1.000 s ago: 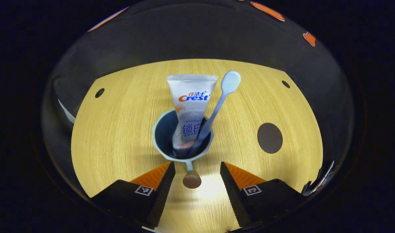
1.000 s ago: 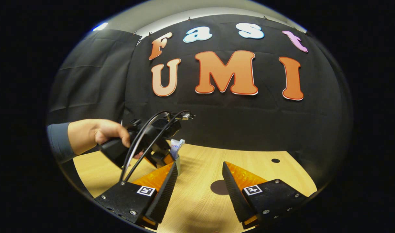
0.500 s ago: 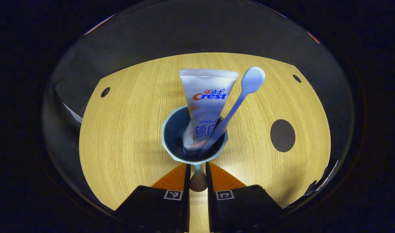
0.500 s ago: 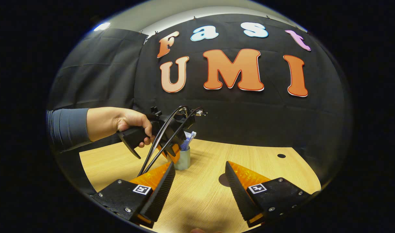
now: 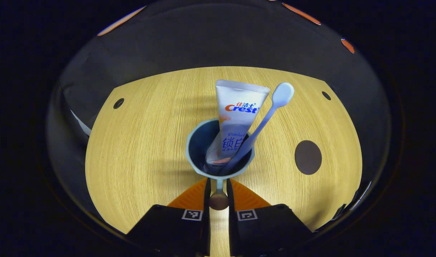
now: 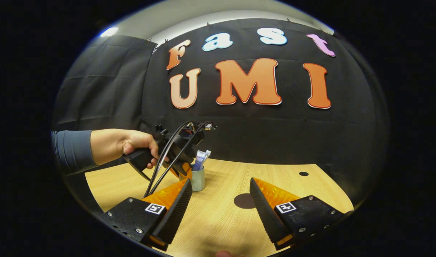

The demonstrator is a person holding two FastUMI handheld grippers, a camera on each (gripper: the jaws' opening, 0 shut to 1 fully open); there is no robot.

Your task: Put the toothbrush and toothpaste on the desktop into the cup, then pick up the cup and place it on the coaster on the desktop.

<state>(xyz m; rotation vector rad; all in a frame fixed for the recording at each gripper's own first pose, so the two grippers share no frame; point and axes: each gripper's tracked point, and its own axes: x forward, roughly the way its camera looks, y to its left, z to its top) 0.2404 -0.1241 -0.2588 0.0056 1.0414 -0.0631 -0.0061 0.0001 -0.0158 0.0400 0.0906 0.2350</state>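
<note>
A pale blue cup (image 5: 219, 151) stands near the middle of the wooden desktop (image 5: 143, 142). A white toothpaste tube (image 5: 236, 117) and a light blue toothbrush (image 5: 264, 117) lean in it, tops tilted right. My left gripper (image 5: 218, 187) is shut on the cup's thin handle (image 5: 218, 186), just above its brown knob (image 5: 218, 201). The dark round coaster (image 5: 308, 157) lies to the cup's right. In the right gripper view the cup (image 6: 198, 178), the coaster (image 6: 244, 201) and a hand holding the left gripper (image 6: 184, 170) show, while my right gripper (image 6: 219, 201) hangs open above the desk.
Small cable holes (image 5: 118, 103) (image 5: 325, 95) sit near the desk's far corners. The desk's far edge meets the black cloth wall (image 6: 268, 135). A sleeved arm (image 6: 73, 150) reaches in from the left in the right gripper view.
My left gripper went from open around the cup's handle to shut on it. The cup has since shifted slightly in view. The right gripper stayed open, drifting a little.
</note>
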